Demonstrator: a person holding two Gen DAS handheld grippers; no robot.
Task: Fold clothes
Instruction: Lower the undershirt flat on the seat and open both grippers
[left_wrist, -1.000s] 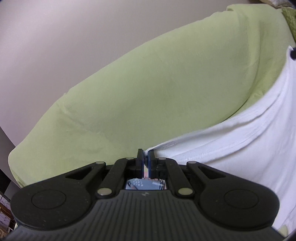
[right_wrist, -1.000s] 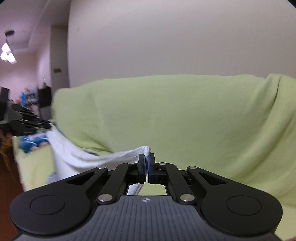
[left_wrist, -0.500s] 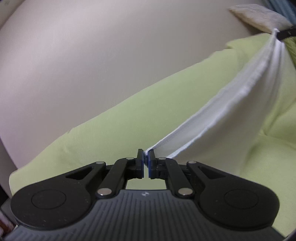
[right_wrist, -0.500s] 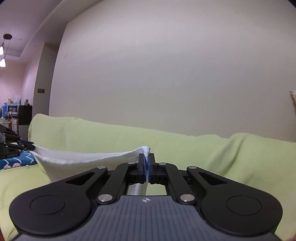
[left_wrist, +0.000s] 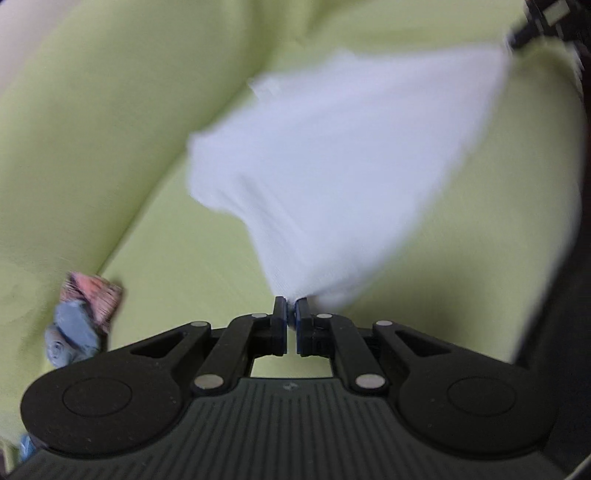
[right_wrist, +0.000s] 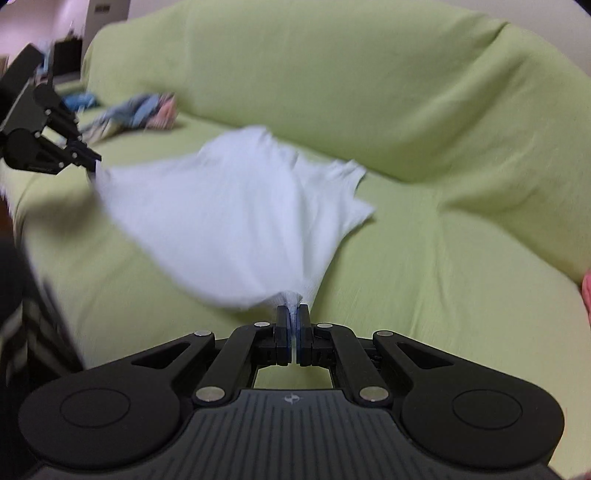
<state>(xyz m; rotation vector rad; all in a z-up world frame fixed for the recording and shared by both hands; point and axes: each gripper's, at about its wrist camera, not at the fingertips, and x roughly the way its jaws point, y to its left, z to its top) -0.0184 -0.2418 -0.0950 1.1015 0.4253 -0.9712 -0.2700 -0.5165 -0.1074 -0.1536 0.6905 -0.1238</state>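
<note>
A white garment (left_wrist: 343, 162) is stretched in the air between my two grippers, over the green sofa seat. It is motion-blurred. My left gripper (left_wrist: 291, 310) is shut on one corner of it. My right gripper (right_wrist: 294, 314) is shut on the other corner of the white garment (right_wrist: 236, 214). In the right wrist view the left gripper (right_wrist: 92, 157) shows at the far left, holding the cloth. In the left wrist view the right gripper (left_wrist: 517, 38) shows at the top right. The far end of the garment hangs loose toward the sofa back.
The sofa (right_wrist: 406, 110) has a light green cover, with its backrest (left_wrist: 92, 110) behind the garment. A pile of coloured clothes (right_wrist: 136, 112) lies on the seat to the left; it also shows in the left wrist view (left_wrist: 85, 314). A pink item (right_wrist: 586, 291) sits at the right edge.
Both grippers have swung downward with the garment. The views went from the wall and sofa back to the seat. The cloth now billows out flat over the seat.
</note>
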